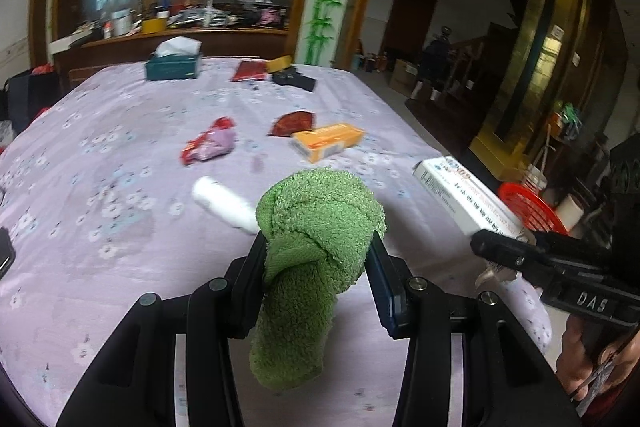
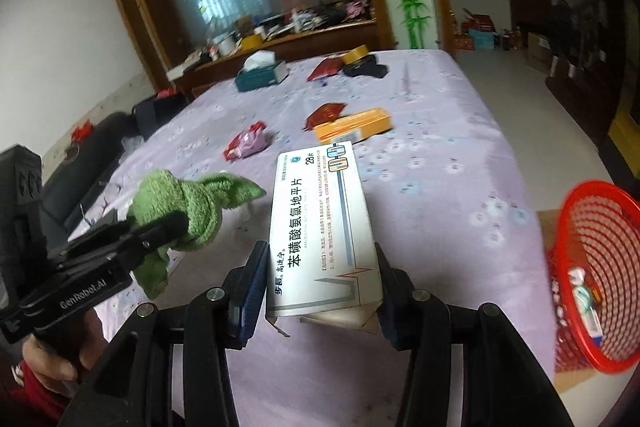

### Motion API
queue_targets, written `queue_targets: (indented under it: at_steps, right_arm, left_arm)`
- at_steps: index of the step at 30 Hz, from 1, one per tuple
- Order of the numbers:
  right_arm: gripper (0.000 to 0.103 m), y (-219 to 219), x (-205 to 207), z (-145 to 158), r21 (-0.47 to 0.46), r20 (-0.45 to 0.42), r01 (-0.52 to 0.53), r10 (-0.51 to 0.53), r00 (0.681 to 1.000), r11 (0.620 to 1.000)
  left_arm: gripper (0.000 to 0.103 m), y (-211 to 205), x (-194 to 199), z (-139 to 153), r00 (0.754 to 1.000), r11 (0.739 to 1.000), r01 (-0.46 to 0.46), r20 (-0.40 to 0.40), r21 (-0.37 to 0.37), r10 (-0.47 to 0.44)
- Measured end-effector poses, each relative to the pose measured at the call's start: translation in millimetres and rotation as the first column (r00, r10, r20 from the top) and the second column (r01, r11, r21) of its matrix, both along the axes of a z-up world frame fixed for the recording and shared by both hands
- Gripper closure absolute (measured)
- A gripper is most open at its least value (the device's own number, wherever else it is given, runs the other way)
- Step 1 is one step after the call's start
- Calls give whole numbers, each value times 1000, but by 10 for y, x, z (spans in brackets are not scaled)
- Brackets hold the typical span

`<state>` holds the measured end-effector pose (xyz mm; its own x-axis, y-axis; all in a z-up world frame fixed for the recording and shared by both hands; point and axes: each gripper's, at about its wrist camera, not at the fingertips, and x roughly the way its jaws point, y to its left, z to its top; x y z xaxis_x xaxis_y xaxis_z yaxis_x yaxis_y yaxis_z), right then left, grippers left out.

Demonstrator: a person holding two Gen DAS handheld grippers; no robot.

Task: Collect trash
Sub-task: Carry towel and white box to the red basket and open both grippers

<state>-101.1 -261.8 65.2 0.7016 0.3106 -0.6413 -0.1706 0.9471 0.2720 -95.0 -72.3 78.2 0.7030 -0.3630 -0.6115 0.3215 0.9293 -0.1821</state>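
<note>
1. Two claws are carrying loads above a bench [image 2: 460, 131] draped in lilac floral cloth. The left claw [image 1: 316, 259] is clenching a knotted green towel [image 1: 316, 227]; the right claw [image 2: 320, 279] is gripping a white medicine box [image 2: 320, 227] by its near end.

2. Neither load is resting on the bench; both are hanging clear of the cloth, side by side, with the towel at roughly 9 o'clock of the box in the right wrist view.

3. A red mesh basket [image 2: 600, 227] is standing off the bench edge at 3 o'clock of the right claw. It is already holding a few small wrappers [image 2: 584, 299], so collection appears partly done.

4. Still lying on the bench: a white roll [image 1: 224, 203] at 10 o'clock of the towel, a pink-and-red wrapper [image 1: 210, 145], a dark red wrapper [image 1: 292, 123] touching an orange box [image 1: 326, 141], all toward 12 o'clock.

5. Farther back, a teal tissue box [image 1: 174, 65] and some red and black items are sitting near the far edge; whether these count as trash cannot be told.

6. Judgement: the task is roughly mid-course. The box looks likeliest to go to the basket first, being nearest it. The towel's status as trash is uncertain.
</note>
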Motion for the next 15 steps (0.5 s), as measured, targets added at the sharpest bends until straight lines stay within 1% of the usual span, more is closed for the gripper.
queue_targets:
  at_steps: [5, 8, 10, 13, 15]
  right_arm:
    - [51, -422, -227, 106, 37, 30, 91, -93, 995, 995]
    - [51, -730, -365, 172, 63, 44, 163, -166, 985, 985]
    - [51, -994, -477, 230, 76, 58, 229, -233, 971, 970]
    - [51, -1399, -622, 289, 102, 65, 328, -336, 940, 939]
    - [51, -1698, -731, 300, 119, 61, 404, -413, 909, 907]
  left_arm:
    - [58, -418, -18, 69, 995, 995, 103, -8, 2, -103]
    - [58, -757, -12, 125, 983, 983, 183, -6, 1, -183]
    - [58, -991, -10, 161, 970, 970, 243, -19, -23, -243]
    - [58, -1368, -7, 203, 944, 944, 325, -40, -53, -327]
    - [58, -1658, -30, 227, 924, 924, 377, -41, -65, -380]
